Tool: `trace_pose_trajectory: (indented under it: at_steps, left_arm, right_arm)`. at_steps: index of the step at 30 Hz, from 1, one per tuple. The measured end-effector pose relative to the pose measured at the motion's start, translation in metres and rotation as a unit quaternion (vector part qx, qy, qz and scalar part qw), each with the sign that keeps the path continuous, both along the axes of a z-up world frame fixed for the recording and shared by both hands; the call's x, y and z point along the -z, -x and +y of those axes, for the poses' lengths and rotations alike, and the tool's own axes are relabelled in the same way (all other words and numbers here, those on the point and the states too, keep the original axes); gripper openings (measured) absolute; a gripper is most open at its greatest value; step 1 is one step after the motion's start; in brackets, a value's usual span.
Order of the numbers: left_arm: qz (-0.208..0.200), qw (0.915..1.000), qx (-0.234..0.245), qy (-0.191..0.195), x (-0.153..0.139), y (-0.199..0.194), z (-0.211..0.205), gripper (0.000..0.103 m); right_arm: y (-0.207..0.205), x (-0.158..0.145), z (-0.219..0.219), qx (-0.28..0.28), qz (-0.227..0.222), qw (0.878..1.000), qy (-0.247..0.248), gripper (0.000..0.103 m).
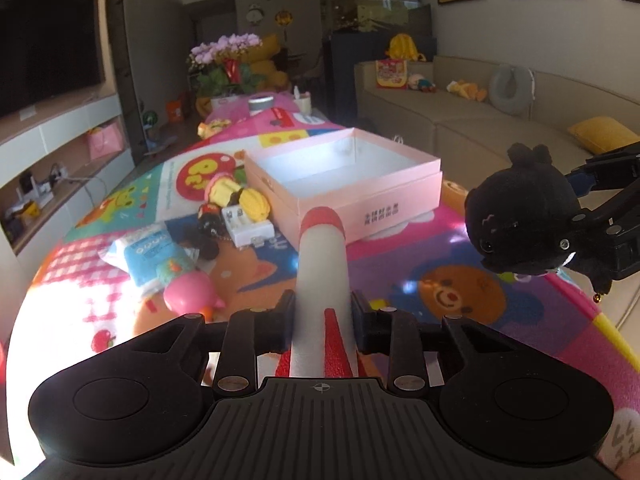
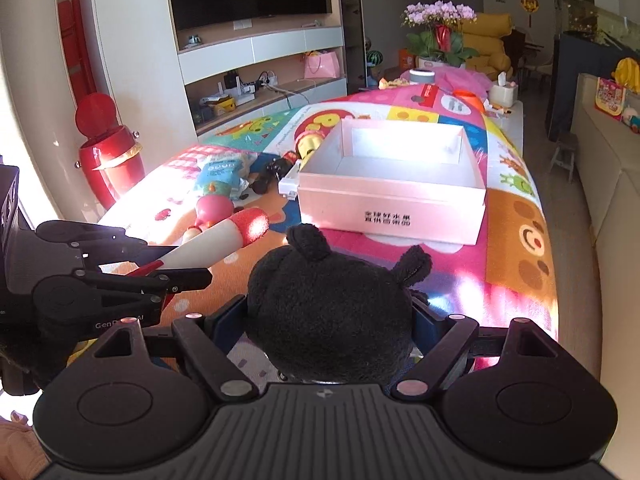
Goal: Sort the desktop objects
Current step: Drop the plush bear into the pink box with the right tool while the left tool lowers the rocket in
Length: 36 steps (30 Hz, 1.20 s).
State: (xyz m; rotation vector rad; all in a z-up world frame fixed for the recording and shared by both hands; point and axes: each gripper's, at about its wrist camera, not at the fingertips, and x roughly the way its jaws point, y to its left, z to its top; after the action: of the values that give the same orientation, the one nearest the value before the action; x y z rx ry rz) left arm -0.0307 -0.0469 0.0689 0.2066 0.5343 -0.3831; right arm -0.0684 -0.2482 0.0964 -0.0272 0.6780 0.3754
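Over the worktop, left wrist view:
Left gripper [image 1: 322,312]: jaws clenched on the rocket [image 1: 320,256], held clear of the mat [image 1: 460,248], nose toward the box [image 1: 360,196].
Right gripper [image 1: 576,224]: at right, carrying the black plush [image 1: 520,220].
Progress: box looks empty; nothing sorted yet.
Left to sort: pouch [image 1: 150,250], pink toy [image 1: 190,296], white case [image 1: 246,224], yellow toy [image 1: 236,196].
Writing: two lines of Chinese characters on the box front, too small to read.

Right wrist view:
Right gripper [image 2: 332,316]: jaws grasping the plush [image 2: 328,312], near the box [image 2: 392,208].
Left gripper [image 2: 188,276]: at left with the rocket [image 2: 224,240].
Progress: box interior bare; both items likely go in next.
Writing: "GenR…AI", partly hidden, on the left gripper.
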Motion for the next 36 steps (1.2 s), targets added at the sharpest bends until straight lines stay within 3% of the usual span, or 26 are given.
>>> trace_pose_trajectory:
  at_steps: [5, 8, 11, 13, 15, 17, 22, 26, 30, 33, 36]
  left_arm:
    - [-0.066, 0.9974, -0.006, 0.028, -0.042, -0.051, -0.021, 0.032]
    - [-0.098, 0.9936, -0.018, 0.053, -0.059, -0.097, -0.039, 0.033]
    - [-0.076, 0.9932, -0.03, 0.083, -0.059, -0.14, -0.046, 0.052]
    - [-0.058, 0.9929, -0.04, 0.096, -0.054, -0.148, -0.038, 0.055]
    - [-0.057, 0.993, -0.044, 0.093, -0.046, -0.137, -0.022, 0.072]
    - [-0.058, 0.9938, -0.051, 0.08, -0.035, -0.121, -0.005, 0.082]
    - [-0.026, 0.9962, -0.062, 0.056, -0.007, -0.09, 0.026, 0.091]
    - [-0.002, 0.9953, -0.087, 0.043, 0.015, -0.079, 0.046, 0.095]
    - [0.018, 0.9925, -0.108, 0.054, 0.03, -0.074, 0.065, 0.097]
    - [0.024, 0.9902, -0.128, 0.05, 0.041, -0.068, 0.074, 0.099]
    - [0.035, 0.9866, -0.147, 0.062, 0.048, -0.067, 0.084, 0.1]
  right_arm:
    - [-0.021, -0.048, -0.008, 0.01, -0.064, 0.998, -0.022, 0.083]
    - [-0.063, -0.082, -0.014, 0.042, -0.113, 0.992, -0.025, 0.083]
    - [-0.114, -0.103, -0.022, 0.074, -0.12, 0.989, -0.049, 0.087]
    - [-0.155, -0.106, -0.032, 0.072, -0.088, 0.99, -0.083, 0.088]
    - [-0.174, -0.101, -0.04, 0.088, -0.079, 0.988, -0.099, 0.088]
    - [-0.185, -0.089, -0.048, 0.103, -0.078, 0.987, -0.096, 0.088]
    - [-0.204, -0.026, -0.056, 0.15, -0.047, 0.985, -0.065, 0.087]
    - [-0.212, 0.018, -0.051, 0.171, -0.002, 0.983, -0.069, 0.084]
    - [-0.211, 0.029, -0.033, 0.152, 0.006, 0.986, -0.065, 0.086]
    - [-0.203, 0.025, -0.028, 0.12, 0.012, 0.989, -0.088, 0.085]
    - [-0.188, 0.011, -0.009, 0.117, -0.042, 0.992, -0.033, 0.085]
